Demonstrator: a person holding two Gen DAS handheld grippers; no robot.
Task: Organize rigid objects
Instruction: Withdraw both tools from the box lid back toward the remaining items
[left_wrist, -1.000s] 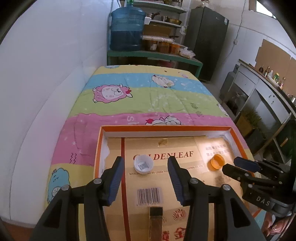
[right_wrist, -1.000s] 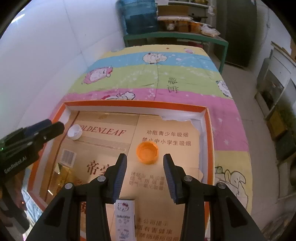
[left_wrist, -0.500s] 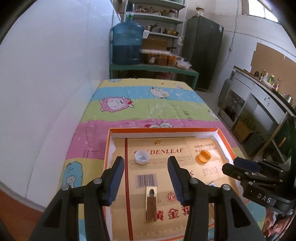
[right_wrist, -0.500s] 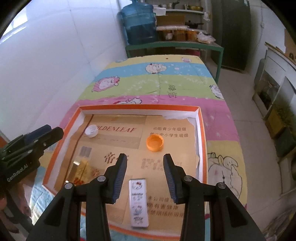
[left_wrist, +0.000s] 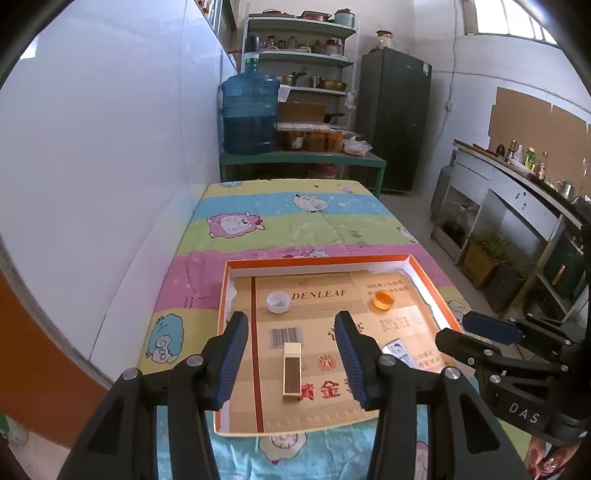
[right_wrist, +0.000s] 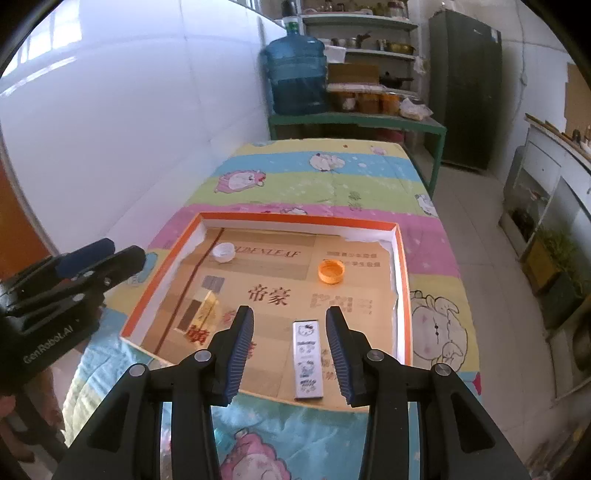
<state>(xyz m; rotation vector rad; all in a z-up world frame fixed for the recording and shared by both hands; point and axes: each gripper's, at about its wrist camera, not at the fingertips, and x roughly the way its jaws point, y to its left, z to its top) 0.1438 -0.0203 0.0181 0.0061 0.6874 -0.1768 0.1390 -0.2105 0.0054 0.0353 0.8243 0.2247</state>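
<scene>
A shallow orange-rimmed cardboard tray (left_wrist: 332, 260) (right_wrist: 295, 218) lies on the bed. In it lie a white cap (left_wrist: 277, 301) (right_wrist: 224, 252), an orange cap (left_wrist: 383, 299) (right_wrist: 331, 271), a gold and brown box (left_wrist: 291, 369) (right_wrist: 203, 312) and a white cartoon-printed box (right_wrist: 307, 360) (left_wrist: 397, 350). My left gripper (left_wrist: 291, 354) is open and empty above the gold box. My right gripper (right_wrist: 290, 345) is open and empty above the white box. Each gripper also shows in the other's view, the right (left_wrist: 476, 332) and the left (right_wrist: 103, 254).
The tray rests on a cartoon-print bedspread (left_wrist: 295, 221). A white wall (left_wrist: 110, 166) runs along the left. Behind the bed stand a green table with a blue water jug (left_wrist: 251, 114), shelves and a dark fridge (left_wrist: 395, 114). A counter (left_wrist: 517, 192) is at the right.
Both grippers have drawn back and up from the tray, still open and empty. More of the tray and room shows; the objects have not moved.
</scene>
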